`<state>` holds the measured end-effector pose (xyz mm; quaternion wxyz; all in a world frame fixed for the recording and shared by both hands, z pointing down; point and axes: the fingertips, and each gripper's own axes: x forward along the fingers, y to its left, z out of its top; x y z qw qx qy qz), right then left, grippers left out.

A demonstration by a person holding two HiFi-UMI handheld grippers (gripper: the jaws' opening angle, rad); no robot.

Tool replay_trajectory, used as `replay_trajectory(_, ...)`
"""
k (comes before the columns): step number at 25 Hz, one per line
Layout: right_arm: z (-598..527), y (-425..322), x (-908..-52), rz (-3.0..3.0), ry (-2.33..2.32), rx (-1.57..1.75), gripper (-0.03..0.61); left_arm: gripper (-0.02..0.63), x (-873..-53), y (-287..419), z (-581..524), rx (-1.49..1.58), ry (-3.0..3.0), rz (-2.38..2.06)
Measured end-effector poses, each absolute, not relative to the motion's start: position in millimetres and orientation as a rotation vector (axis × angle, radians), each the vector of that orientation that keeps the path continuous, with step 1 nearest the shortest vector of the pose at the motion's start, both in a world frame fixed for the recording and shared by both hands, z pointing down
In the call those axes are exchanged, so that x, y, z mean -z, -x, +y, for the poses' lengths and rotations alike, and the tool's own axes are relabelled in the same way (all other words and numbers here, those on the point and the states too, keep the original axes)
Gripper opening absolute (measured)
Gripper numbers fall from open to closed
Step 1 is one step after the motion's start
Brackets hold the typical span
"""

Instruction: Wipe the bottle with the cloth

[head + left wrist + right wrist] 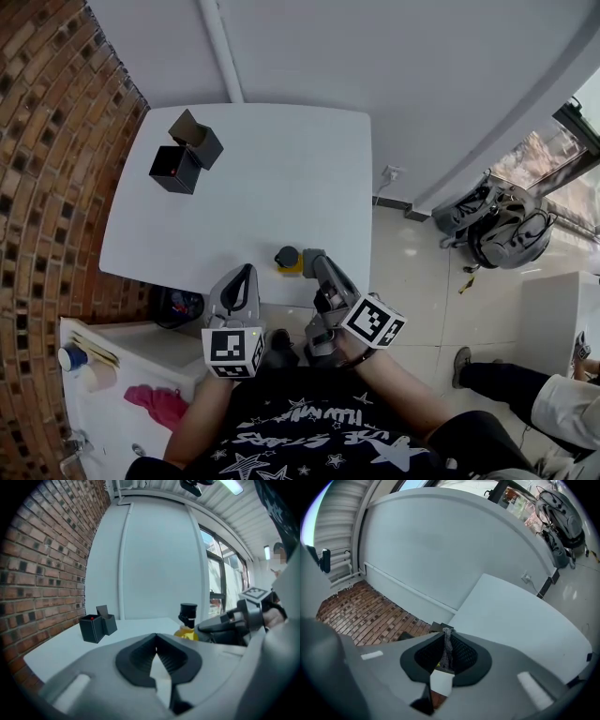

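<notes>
Between the jaws of your right hand-held gripper [446, 634] a thin grey fold of cloth [448, 652] is clamped tight, with a tuft showing past the tips. That looks like the part meant to do the wiping. You hold this gripper low, reaching in from the counter's [281, 169] near edge, and in the head view its tip sits just beside the bottle [288, 259], on the bottle's right. Whether the cloth is touching the bottle cannot be told.

Your left hand-held gripper [156, 638] has its jaws pressed together on nothing. It hangs back on the bottle's other side, probably waiting to steady it, and it would have to open first to do that.

The bottle, with a black cap and a yellow body, stands upright near the counter's front edge within easy reach. Two black boxes [186, 152] sit well apart at the far left, clear of your work.
</notes>
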<state>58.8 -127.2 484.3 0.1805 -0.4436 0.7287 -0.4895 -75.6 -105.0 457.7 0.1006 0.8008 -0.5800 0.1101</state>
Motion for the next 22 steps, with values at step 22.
replay_trajectory(22,-131.9,-47.6,-564.9,2.096,1.387,1.541,0.040,0.005,-468.2,90.3,-108.2,-0.365,-2.321,-1.716)
